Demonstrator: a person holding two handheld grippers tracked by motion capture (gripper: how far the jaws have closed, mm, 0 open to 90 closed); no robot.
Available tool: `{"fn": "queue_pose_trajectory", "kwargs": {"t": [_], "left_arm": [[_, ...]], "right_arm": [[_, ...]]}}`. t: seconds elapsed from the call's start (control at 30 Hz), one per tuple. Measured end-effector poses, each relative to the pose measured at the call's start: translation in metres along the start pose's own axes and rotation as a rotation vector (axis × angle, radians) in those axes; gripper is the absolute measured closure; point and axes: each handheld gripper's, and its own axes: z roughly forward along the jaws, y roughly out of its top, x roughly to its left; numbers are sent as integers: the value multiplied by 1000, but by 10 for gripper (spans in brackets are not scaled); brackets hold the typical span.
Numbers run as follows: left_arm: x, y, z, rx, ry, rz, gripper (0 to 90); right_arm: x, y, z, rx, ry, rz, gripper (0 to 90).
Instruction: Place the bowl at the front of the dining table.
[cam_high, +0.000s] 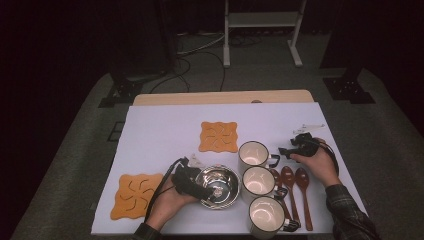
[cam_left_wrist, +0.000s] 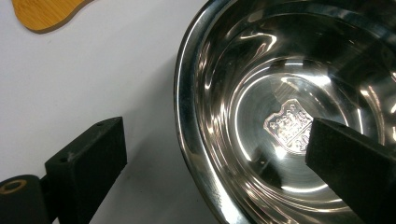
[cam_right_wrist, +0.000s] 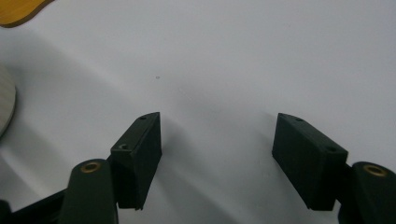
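Observation:
A shiny steel bowl (cam_high: 218, 186) stands near the front of the white-covered table (cam_high: 165, 130). My left gripper (cam_high: 199, 187) is at the bowl's left rim, held by a hand. In the left gripper view my left gripper (cam_left_wrist: 215, 130) is open and straddles the bowl's rim (cam_left_wrist: 186, 116). One jaw is outside over the sheet and the other is inside the bowl; neither pad touches the metal. My right gripper (cam_high: 283, 152) hovers right of the far mug (cam_high: 253, 153). In the right gripper view my right gripper (cam_right_wrist: 217, 122) is open over bare white sheet.
Two more cream mugs (cam_high: 258, 180) (cam_high: 266, 215) line up right of the bowl. Three wooden spoons (cam_high: 290, 187) lie beside them. One orange trivet (cam_high: 218, 136) sits mid-table and another trivet (cam_high: 136, 195) at the front left. A trivet corner (cam_right_wrist: 18, 9) shows in the right gripper view.

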Motion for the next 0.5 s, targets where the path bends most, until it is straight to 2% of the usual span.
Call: {"fn": "queue_pose_trajectory", "kwargs": {"t": [0.27, 0.5], "left_arm": [[1, 0, 2, 15, -8, 9, 117], [4, 0, 0, 2, -26, -3, 157]], "right_arm": [[0, 0, 0, 0, 0, 0, 308], [0, 0, 0, 0, 0, 0, 308]]}}
